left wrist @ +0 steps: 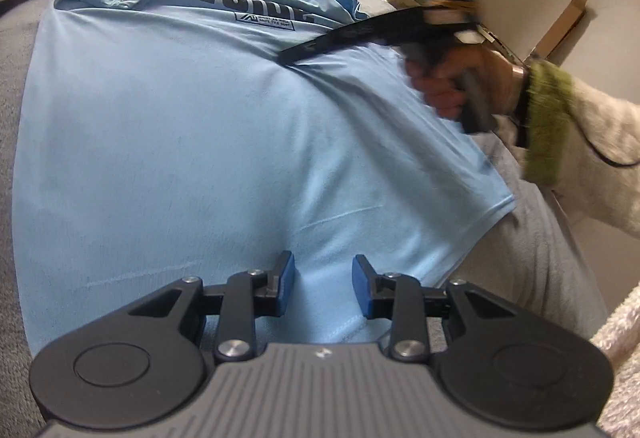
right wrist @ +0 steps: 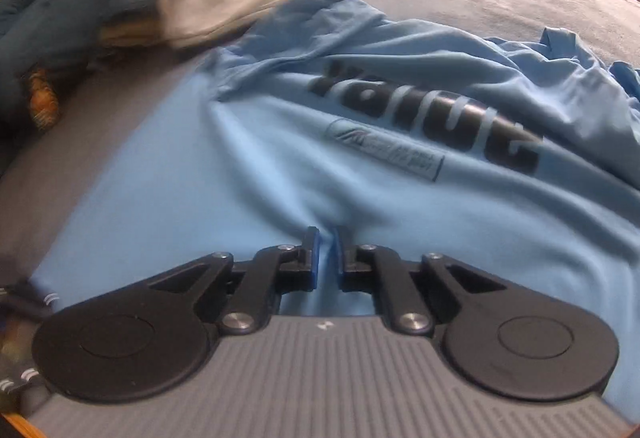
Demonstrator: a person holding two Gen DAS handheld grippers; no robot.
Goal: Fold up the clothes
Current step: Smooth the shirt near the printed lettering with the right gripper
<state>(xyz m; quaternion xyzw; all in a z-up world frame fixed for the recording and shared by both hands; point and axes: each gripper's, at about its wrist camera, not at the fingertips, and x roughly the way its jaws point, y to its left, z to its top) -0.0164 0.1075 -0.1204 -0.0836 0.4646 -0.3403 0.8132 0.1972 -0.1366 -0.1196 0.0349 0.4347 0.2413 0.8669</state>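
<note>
step: smoothing shirt on bed | right hand-held gripper pinching a fabric ridge; left hand-held gripper part-open, empty | I'd pull gently, low.

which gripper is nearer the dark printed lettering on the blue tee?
Right. The right gripper pinches a fold of the light blue T-shirt just below the dark lettering. The left gripper hovers at the shirt's near hem, jaws apart, far from the print.
</note>
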